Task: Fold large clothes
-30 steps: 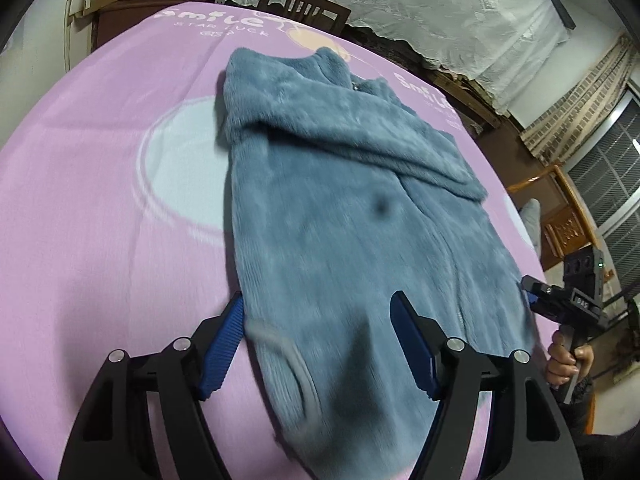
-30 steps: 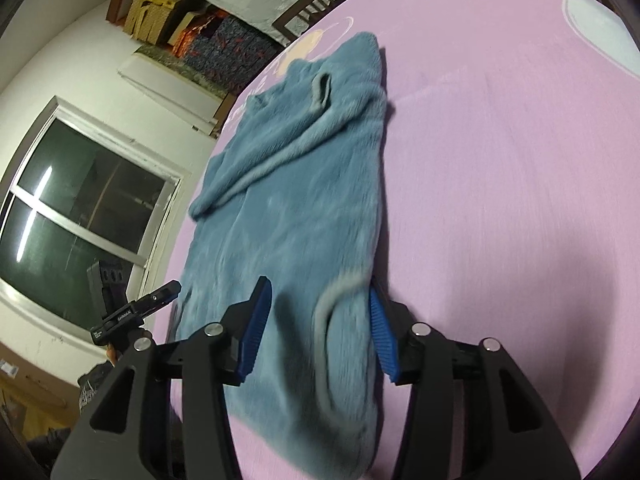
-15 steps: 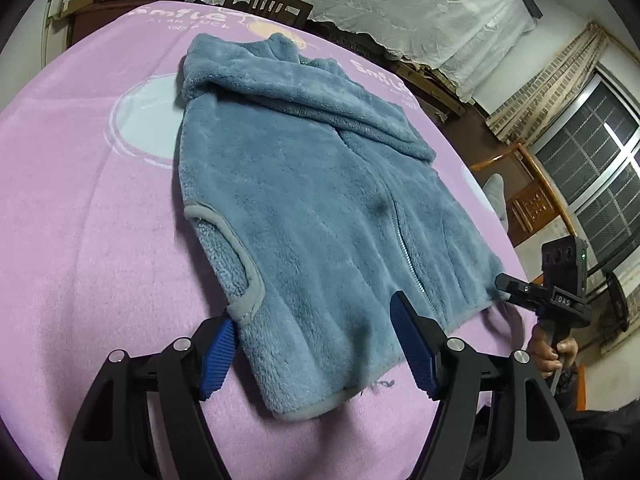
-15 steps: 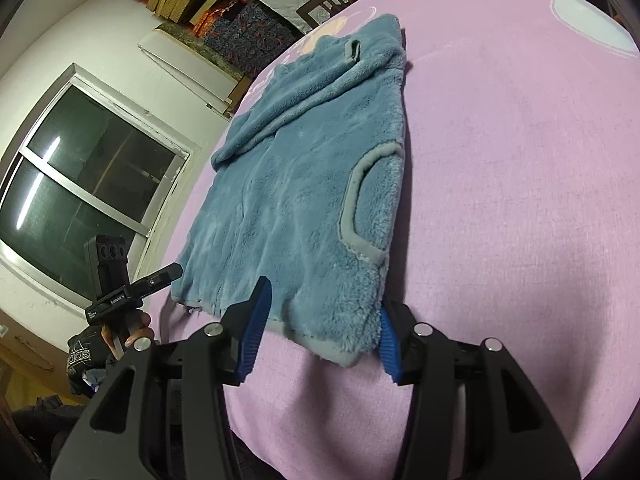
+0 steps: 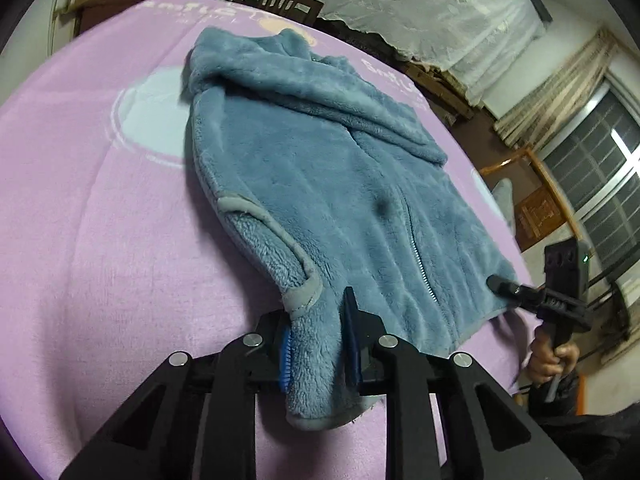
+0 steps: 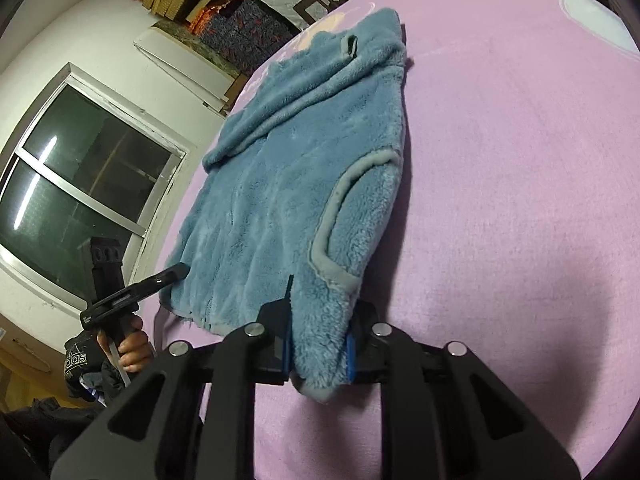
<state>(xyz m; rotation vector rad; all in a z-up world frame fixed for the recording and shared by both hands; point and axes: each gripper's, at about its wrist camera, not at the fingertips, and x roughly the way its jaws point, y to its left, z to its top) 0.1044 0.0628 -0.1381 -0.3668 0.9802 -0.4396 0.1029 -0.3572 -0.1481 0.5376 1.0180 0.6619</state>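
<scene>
Item: blue fleece jacket (image 5: 328,184), zip-front, spread flat on a pink-covered surface (image 5: 100,208). Thick, soft, limp; likely light, and will sag between holds. Best taken at hem corners: left gripper (image 5: 316,344) and right gripper (image 6: 318,346), fingers just closed, each pinching one.

A blue fleece jacket (image 5: 328,184) lies flat on the pink-sheeted bed (image 5: 88,208).
</scene>
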